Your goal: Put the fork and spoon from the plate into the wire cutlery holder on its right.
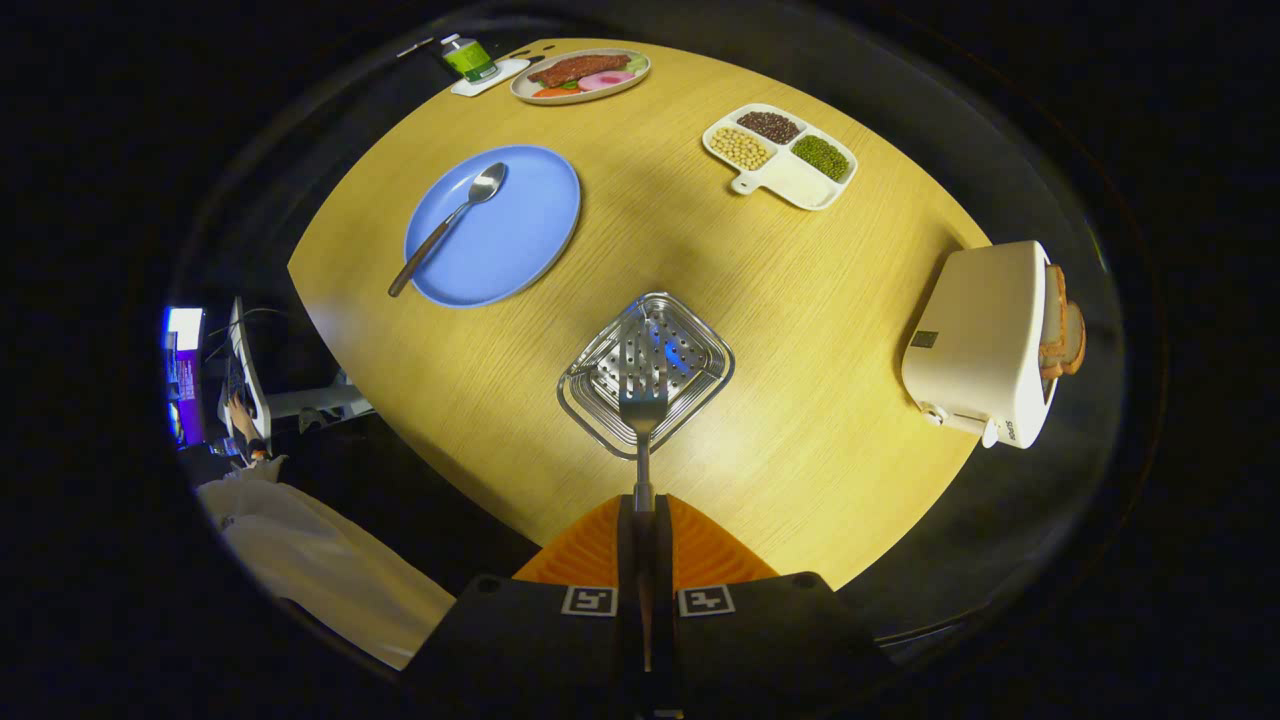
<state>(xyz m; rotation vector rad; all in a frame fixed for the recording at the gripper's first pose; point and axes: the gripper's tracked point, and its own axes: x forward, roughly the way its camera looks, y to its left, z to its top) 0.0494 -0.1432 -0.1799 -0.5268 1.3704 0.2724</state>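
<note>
Two orange fingers (690, 545) of the gripper (643, 520) are pressed together on the handle of the fork (642, 400), whose tines point down over the open top of the wire cutlery holder (600, 395) just ahead on the wooden table (800, 300). Beyond and to the left, the spoon (450, 220) lies across the blue plate (520, 230). A white toaster (985, 340) stands right of the holder.

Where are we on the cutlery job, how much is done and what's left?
Nothing sits in the wire holder yet. In hand: the gripper is shut on the fork, both fingers pressed on its handle, tines pointing ahead over the holder's opening, so the fork is off the blue plate. Left: drop the fork in, then fetch the spoon, which lies on the plate.
</note>
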